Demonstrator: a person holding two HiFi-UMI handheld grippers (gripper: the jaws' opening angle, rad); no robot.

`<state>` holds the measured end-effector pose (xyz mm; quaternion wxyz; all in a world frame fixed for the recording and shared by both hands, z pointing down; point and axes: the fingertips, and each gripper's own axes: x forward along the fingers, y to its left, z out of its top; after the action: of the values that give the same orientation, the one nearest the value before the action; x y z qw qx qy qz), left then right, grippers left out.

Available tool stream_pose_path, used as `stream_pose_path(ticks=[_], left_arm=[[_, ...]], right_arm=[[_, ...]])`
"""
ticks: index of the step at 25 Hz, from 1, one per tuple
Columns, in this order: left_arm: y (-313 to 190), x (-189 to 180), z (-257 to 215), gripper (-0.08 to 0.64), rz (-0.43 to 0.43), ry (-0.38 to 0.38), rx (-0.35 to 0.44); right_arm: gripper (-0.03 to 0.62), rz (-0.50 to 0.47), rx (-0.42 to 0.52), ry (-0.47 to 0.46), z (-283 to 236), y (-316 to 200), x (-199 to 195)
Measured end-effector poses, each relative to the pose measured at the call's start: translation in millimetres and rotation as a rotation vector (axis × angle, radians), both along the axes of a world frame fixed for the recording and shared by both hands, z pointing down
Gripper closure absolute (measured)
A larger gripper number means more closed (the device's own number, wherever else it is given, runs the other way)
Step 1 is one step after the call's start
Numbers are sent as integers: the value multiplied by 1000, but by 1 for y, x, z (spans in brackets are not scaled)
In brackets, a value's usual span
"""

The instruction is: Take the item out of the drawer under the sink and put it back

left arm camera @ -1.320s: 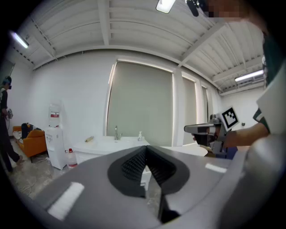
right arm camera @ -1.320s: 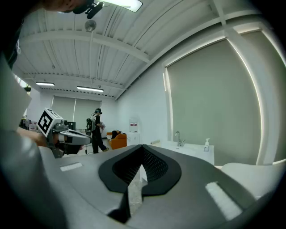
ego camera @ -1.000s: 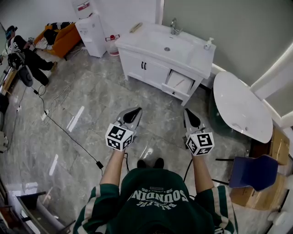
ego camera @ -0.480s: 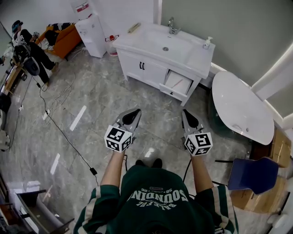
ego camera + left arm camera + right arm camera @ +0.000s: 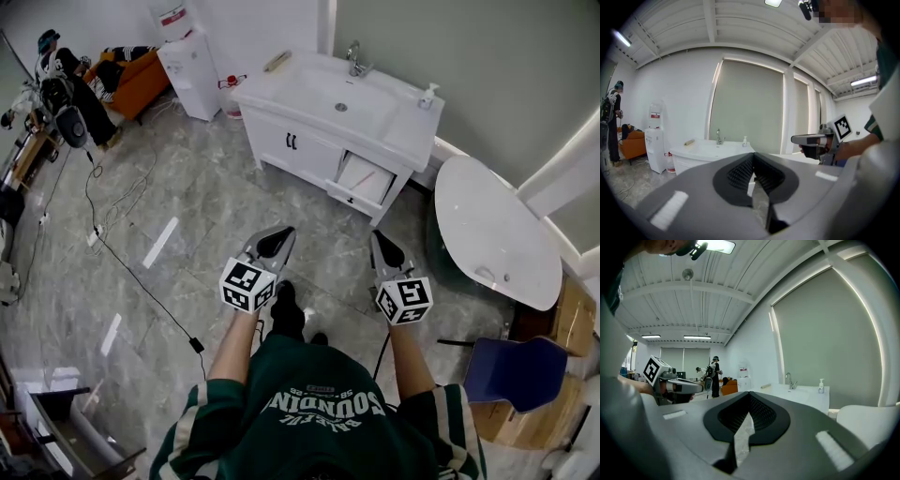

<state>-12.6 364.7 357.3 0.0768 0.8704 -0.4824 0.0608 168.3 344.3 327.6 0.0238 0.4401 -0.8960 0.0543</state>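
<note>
Standing on grey marble floor [image 5: 187,206], well apart from the white sink cabinet [image 5: 300,141]. Holding left gripper [image 5: 278,234] and right gripper [image 5: 382,242] side by side, pointed toward the cabinet, both closed tight with nothing between the jaws. Facing the drawer [image 5: 349,192], pulled open under the counter's right end, with a thin, pale reddish item [image 5: 364,175] lying inside, far from either gripper.

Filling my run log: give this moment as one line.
left gripper: shut, empty | right gripper: shut, empty | drawer: open | item: in drawer
</note>
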Motion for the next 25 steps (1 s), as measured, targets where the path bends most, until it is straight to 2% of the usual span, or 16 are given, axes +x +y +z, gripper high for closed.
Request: stream_pose_path(ticks=[6,13,21,25], left_arm=[[-55,-12,14,509,15,6,-2],[-162,-54,33,509,45,22,-38],[-286,-99,45,511,140,15,-89],[-336,-115,44,509,174,7,-83]], right_arm=[[590,-4,-16,14,17,-52,-18],[591,7,-39,35,29,-153,-64],[590,54,-74,58,28,-275,-127],[591,90,-86,54,29,-322,-147]])
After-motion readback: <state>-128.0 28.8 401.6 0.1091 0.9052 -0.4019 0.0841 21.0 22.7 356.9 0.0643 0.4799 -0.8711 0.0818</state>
